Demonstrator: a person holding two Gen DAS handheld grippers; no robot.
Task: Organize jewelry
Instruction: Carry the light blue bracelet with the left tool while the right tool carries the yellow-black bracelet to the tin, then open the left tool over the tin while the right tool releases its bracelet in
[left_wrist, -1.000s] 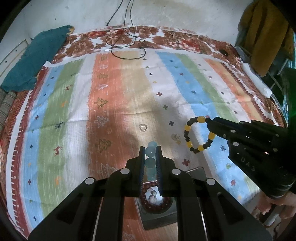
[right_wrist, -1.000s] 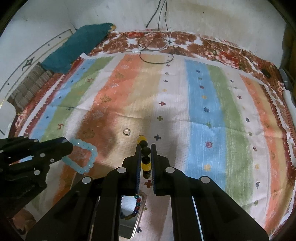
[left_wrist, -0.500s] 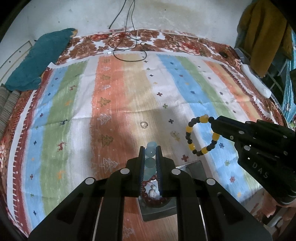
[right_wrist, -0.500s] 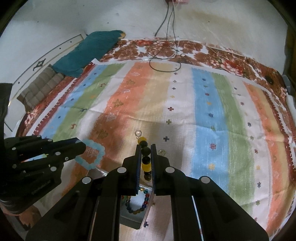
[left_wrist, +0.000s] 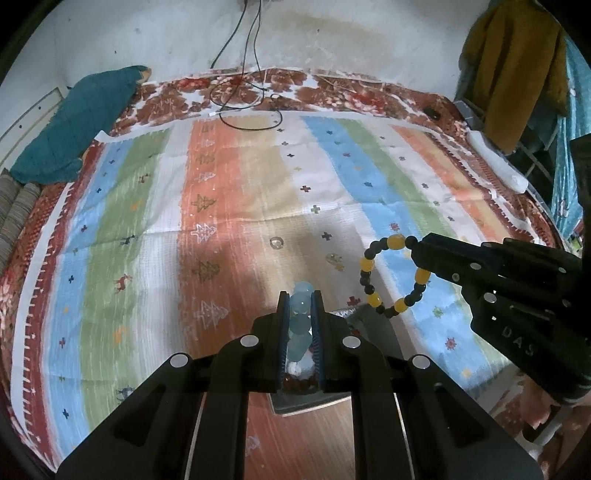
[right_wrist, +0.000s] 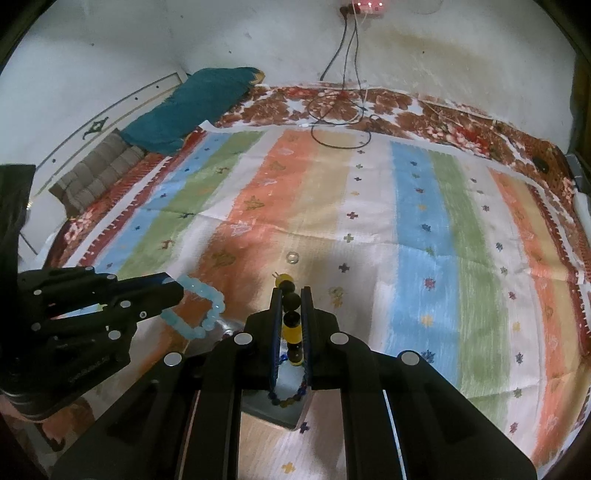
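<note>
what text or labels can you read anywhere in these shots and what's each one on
"DAS": raised letters on the black body of the right gripper, seen from the left wrist view.
Faint embossed lettering on the body of the left gripper, in the right wrist view: too small and dark to read.
The striped cloth carries only trees, deer and crosses, no words.
</note>
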